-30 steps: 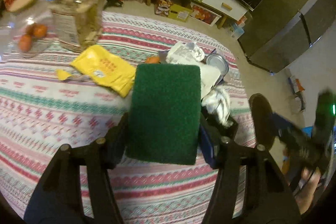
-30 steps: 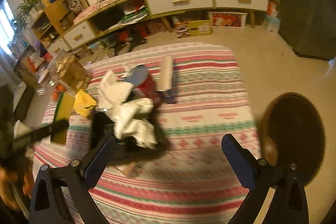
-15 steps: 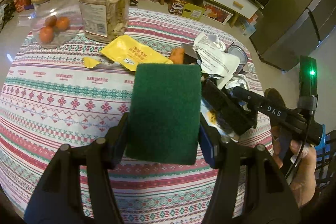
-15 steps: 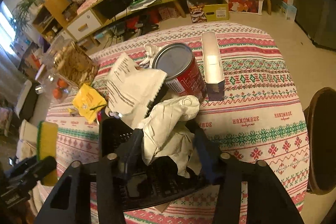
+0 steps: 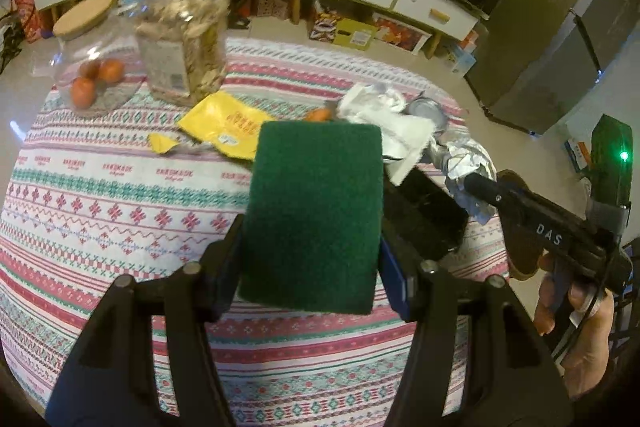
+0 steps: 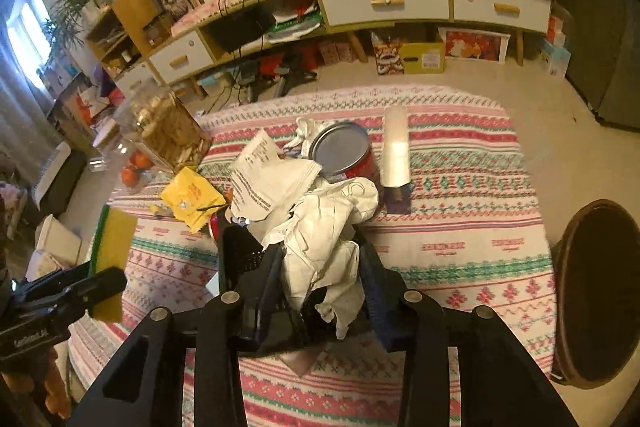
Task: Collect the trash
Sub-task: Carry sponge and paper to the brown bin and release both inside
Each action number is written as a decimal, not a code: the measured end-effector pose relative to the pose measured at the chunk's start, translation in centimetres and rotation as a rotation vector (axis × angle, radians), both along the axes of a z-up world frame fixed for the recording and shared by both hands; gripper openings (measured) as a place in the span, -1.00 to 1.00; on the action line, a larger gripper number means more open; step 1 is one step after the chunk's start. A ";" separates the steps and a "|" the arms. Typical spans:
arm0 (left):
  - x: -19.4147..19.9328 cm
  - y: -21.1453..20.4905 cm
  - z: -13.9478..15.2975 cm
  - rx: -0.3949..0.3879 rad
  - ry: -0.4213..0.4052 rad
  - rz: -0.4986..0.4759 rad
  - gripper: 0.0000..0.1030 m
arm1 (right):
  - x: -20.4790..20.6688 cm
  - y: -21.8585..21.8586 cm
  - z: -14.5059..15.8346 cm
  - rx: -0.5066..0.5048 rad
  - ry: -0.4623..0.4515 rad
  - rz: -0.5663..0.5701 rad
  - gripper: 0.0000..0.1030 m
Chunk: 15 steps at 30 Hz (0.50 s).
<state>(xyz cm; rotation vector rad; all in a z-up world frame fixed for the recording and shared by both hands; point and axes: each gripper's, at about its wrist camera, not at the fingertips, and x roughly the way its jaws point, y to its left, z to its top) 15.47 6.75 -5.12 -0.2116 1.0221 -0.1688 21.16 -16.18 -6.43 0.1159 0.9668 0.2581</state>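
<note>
Left gripper (image 5: 310,267) is clenched on a scouring sponge (image 5: 314,211) — green pad facing its camera, yellow foam side visible from the right wrist view (image 6: 114,239). The sponge is held above the patterned tablecloth (image 5: 100,195), clear of the cloth.

Right gripper (image 6: 322,291) has just been closing; its jaws now press on a crumpled white paper wad (image 6: 324,243) from both sides. The wad sits over a black mesh basket (image 6: 240,251), whose far rim shows just beyond the fingers. In the left wrist view the same gripper (image 5: 480,187) reaches in from the right edge, held by a hand (image 5: 576,331), with the wad (image 5: 468,163) at its tips.

Other trash on the table:
- a printed white paper bag (image 6: 272,179) leaning on the basket's far side
- a red tin can (image 6: 344,153) lying tilted just behind the wad, silvery end up
- a small white carton (image 6: 394,151) beside the can, to its right
- a torn yellow wrapper (image 6: 192,195) left of the basket, a torn-off scrap (image 5: 162,143) near it

Non-trash at the far left of the table: a clear jar of snacks (image 5: 184,35) and a cork-lidded glass jar with oranges (image 5: 90,67), next to each other.

A dark round stool (image 6: 596,291) stands off the table's right edge.
</note>
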 end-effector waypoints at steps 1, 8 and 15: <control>-0.1 -0.5 0.3 -0.004 -0.008 -0.009 0.19 | -0.3 -0.5 0.4 0.000 -0.007 -0.006 -0.22; -0.6 -4.3 1.4 -0.012 -0.049 -0.082 0.19 | -2.4 -4.6 2.0 0.033 -0.027 -0.054 -0.22; -1.1 -8.6 1.8 -0.009 -0.077 -0.156 0.19 | -4.1 -8.6 2.6 -0.002 -0.033 -0.112 -0.22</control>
